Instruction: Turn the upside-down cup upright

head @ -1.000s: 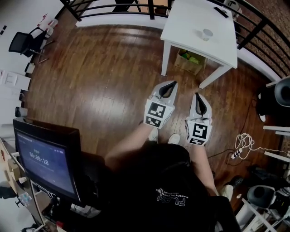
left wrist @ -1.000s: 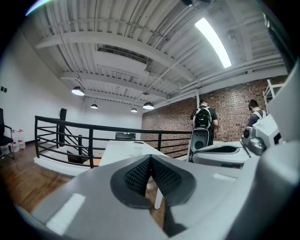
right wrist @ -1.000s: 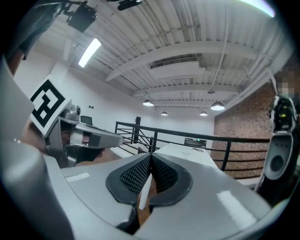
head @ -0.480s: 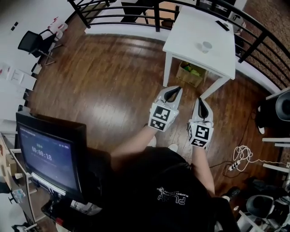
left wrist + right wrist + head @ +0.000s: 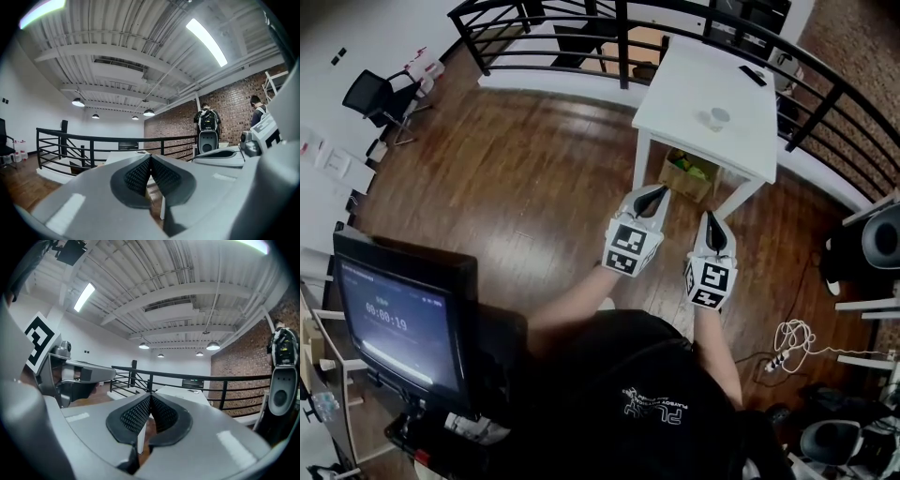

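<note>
Cup [image 5: 717, 116], just 1, on 1 white table [image 5: 689, 80]; left tool [image 5: 656, 192] and right tool [image 5: 710, 219] both pinched together.

The left gripper [image 5: 653, 193] and right gripper [image 5: 712, 218] have drawn closer to the table [image 5: 684, 84] at 12 o'clock, and its cup [image 5: 718, 116] shows nearer.
</note>
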Demonstrator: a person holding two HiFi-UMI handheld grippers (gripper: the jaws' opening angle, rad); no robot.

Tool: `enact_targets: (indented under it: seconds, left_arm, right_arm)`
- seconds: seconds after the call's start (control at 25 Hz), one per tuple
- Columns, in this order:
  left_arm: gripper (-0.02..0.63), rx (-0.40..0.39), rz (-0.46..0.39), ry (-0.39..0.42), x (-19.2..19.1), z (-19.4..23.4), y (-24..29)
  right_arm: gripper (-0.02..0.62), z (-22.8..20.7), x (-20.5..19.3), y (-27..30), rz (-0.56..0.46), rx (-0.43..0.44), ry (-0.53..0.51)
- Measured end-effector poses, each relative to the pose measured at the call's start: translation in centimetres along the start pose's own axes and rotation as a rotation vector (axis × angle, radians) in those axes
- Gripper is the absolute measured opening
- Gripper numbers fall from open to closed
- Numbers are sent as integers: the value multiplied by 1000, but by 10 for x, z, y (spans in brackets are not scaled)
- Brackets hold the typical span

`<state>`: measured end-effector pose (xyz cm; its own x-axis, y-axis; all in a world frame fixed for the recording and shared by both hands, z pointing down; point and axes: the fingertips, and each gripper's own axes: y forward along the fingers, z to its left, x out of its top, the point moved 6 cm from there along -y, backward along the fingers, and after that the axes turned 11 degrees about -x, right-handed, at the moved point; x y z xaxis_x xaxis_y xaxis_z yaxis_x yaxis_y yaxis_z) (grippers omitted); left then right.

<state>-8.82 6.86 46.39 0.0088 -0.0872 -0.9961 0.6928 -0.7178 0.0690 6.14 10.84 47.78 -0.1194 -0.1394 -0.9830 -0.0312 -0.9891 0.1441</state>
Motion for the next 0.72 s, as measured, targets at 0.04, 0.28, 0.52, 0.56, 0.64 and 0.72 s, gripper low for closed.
enact_targets:
  seconds: [0.04,0.28,0.52,0.56,0.64,0.72]
  left_arm:
    - [0,0,3,4,2,0,1]
    - [0,-6,15,28,10,0,5]
    - [0,-7,19,33,11,-4,5]
    - [0,-8,20,33,11,-4,5]
    - [0,-11,23,32,11,-5,6]
    - [0,-15,25,34,11,-9,5]
  right_arm:
    - [12,-1,1,2,7,-2,-3]
    - [11,-7,2,8,21,-18,-18]
    - [11,-9,4,4,8,-23,-13]
    - [11,-9,5,4,5,-24,-12]
    - [12,-10,5,3,2,-26,-10]
    - [12,-11,4,0,-1,-28,-11]
